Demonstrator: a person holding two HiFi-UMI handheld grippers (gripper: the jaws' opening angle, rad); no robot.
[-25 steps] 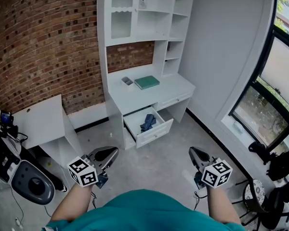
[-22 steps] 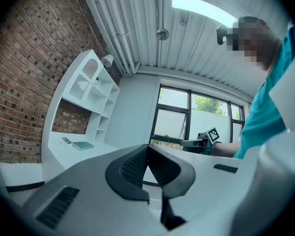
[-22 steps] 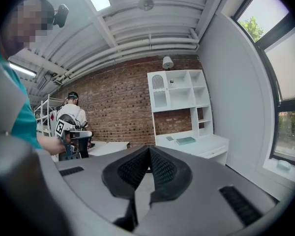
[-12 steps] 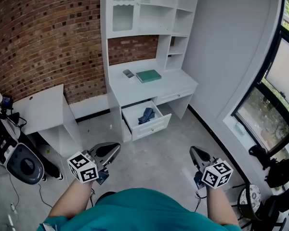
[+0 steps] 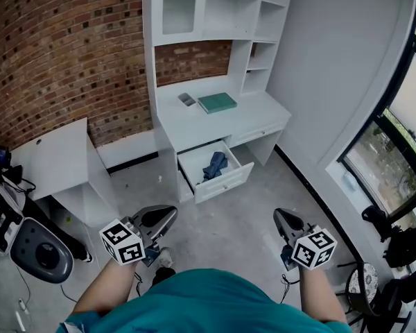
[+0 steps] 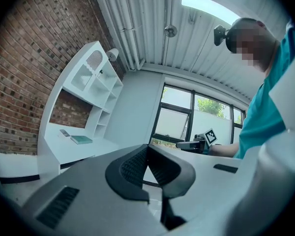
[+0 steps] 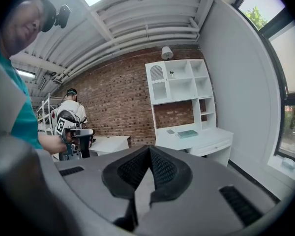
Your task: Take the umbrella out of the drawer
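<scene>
Bare floor (image 5: 225, 217) open from left tool (image 5: 170, 211) and right tool (image 5: 278, 214), both pinched together empty, to far desk (image 5: 187, 127); its drawer (image 5: 226, 185) juts out, umbrella (image 5: 215, 165) inside.

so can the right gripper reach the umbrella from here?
Probably not yet. The drawer is open and the umbrella lies uncovered, but a stretch of floor separates it from the right gripper, whose jaws are shut.

Umbrella (image 5: 215, 165) lying in open drawer (image 5: 225, 184) under white desk (image 5: 194, 127)
</scene>
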